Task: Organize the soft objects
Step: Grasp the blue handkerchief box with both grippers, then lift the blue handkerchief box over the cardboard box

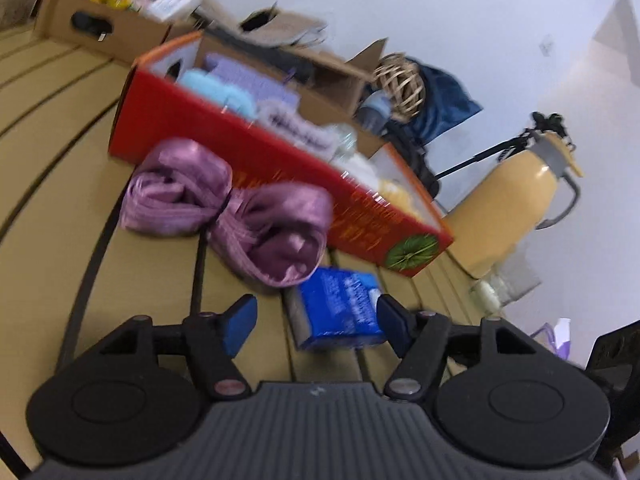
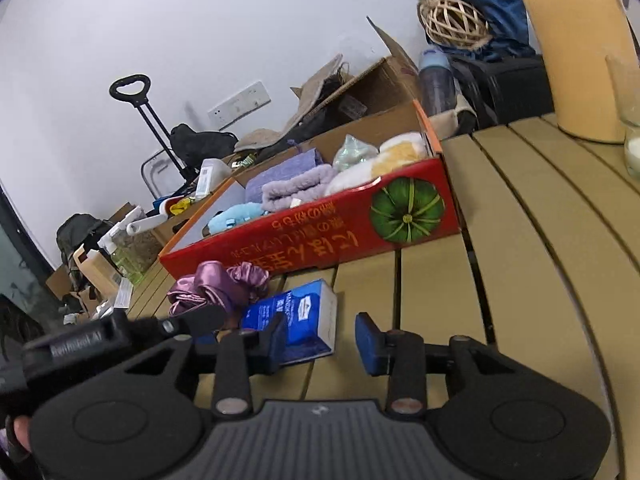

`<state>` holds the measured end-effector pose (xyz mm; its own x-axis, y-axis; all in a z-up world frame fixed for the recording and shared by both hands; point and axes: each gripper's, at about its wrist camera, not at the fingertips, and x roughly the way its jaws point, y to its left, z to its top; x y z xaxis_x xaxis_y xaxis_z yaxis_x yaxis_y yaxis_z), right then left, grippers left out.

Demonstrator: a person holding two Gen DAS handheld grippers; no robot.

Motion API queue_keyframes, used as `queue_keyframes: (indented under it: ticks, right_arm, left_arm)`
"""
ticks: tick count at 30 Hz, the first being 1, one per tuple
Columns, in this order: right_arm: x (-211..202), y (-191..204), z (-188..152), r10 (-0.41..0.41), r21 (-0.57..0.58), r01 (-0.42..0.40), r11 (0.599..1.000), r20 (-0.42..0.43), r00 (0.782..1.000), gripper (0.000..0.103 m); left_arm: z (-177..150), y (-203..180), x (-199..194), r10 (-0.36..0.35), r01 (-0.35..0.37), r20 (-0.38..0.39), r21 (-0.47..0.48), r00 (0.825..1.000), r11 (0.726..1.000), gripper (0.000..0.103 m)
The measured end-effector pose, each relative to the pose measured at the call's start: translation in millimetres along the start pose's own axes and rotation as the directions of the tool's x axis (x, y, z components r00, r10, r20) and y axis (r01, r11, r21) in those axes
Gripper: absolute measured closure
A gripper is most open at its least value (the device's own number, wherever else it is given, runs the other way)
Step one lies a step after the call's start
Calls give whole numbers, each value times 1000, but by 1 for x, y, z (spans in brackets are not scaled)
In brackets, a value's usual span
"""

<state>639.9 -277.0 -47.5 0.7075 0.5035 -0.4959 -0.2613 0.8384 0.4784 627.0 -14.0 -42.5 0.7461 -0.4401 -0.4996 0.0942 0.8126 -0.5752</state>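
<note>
A red cardboard box at frame centre holds lilac towels, a blue plush and cream fluff. Left tongs and right tongs both gape empty above the tabletop.

Ahead of the tool: shiny purple satin scarf; blue tissue pack, white lettering. Beyond them, red box bore orange script, green pumpkin print. Slatted table was tan.
</note>
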Motion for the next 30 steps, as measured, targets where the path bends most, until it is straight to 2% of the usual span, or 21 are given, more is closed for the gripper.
queue_keyframes:
  ticks: [2,4,6,8,12,15,17,20,23,26,30]
  right_arm:
    - [10,-1,4,24,7,-24,1000,7,1000,66]
    - [20,-1,7,42,19,-42,999,1,999,66]
    - [30,1,8,59,27,-59,998,4,998,66]
    - [39,0,5,45,30,-44,999,-8,999,70]
    - [32,9,0,-37,1,37,999,18,999,81]
    - [4,18,-8,-37,12,37,999,30,999,84]
    - [-20,29,-20,-45,-7,45,999,53,998,84]
    - [-64,53,-60,-51,-29,54,998,80,995,84]
    - [-94,70,-98,-72,-25,74,997,71,995,84]
    - [-111,86,-123,-74,-69,78,995,54,996,84]
    - [-131,93,-130,-34,-44,37,998,65,997,84]
  left_arm:
    - [1,0,3,-2,2,5,3,1000,1000,39]
    - [2,1,7,-18,18,-6,-10,1000,1000,46]
    - [4,2,13,-43,41,-34,-51,998,998,62]
    - [4,3,18,-34,30,-47,-95,998,995,66]
    - [-1,-2,15,-37,33,-71,-66,997,997,75]
    - [-19,-11,-14,-57,55,-52,-39,997,998,77]
    - [-43,-22,-48,-47,47,-18,23,999,999,77]
    - [-86,-32,-94,-24,22,12,105,1000,994,76]
    - [-119,-33,-124,14,-15,9,125,1000,992,76]
    - [-130,-33,-145,21,-23,16,137,1000,990,76]
    - [-133,-40,-166,17,-25,58,139,998,990,76]
